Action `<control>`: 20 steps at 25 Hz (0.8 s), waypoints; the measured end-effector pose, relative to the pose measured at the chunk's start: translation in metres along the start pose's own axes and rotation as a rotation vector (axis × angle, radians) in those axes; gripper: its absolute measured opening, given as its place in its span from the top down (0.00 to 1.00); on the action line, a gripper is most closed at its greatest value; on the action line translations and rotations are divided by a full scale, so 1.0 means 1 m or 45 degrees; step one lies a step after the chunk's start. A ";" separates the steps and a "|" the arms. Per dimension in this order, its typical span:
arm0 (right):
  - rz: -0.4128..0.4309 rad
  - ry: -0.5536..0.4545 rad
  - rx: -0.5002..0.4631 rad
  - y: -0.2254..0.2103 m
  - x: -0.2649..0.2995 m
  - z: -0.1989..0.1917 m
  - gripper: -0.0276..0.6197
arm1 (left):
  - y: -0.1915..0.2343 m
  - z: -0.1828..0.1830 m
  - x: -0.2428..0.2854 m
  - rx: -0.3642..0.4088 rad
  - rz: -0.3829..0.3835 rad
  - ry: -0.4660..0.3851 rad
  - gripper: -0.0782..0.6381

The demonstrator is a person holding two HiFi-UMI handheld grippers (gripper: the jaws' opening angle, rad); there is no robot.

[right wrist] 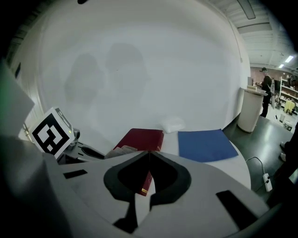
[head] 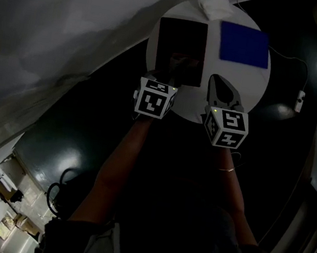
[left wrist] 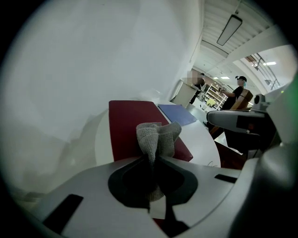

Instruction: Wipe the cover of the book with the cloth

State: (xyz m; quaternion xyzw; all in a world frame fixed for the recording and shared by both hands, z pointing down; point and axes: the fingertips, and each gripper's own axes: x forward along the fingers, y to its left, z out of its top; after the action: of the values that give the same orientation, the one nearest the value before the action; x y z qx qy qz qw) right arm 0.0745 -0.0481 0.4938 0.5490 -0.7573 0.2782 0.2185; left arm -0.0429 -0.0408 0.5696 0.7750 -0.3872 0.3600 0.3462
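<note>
Pinching a bunched grey cloth (left wrist: 157, 139) between its jaws, the left claw (left wrist: 153, 160) has it poised at the near end of the dark red book (left wrist: 128, 125), which lies flat on the round white bench (head: 241, 82) straight ahead of that claw. Whether the cloth presses on the cover or hangs just above it, I cannot tell. The right claw (right wrist: 149, 153) has its jaws together with nothing between them. It sits to the right of the left claw, and the book's near right corner is just beyond its tips.

My reading is that the pick-up is done and the wiping is at or near its start. Most of the cover stretches away ahead of the cloth and no view shows which part has been wiped.

A blue sheet (right wrist: 205, 144) lies ahead and right of the right claw. A white wad (right wrist: 172, 124) lies farther off, beyond the book.
</note>
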 end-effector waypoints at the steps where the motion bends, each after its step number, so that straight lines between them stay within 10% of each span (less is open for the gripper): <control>1: 0.010 0.003 -0.009 0.003 0.003 0.001 0.91 | 0.005 -0.001 -0.002 -0.011 0.011 -0.008 0.84; 20: 0.096 0.012 -0.082 0.035 0.030 0.020 0.91 | 0.075 -0.022 -0.029 -0.109 0.171 0.001 0.84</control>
State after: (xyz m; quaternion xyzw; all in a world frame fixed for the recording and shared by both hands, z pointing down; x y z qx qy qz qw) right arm 0.0317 -0.0745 0.4915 0.5114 -0.7849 0.2642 0.2291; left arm -0.1257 -0.0465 0.5757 0.7316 -0.4533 0.3657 0.3543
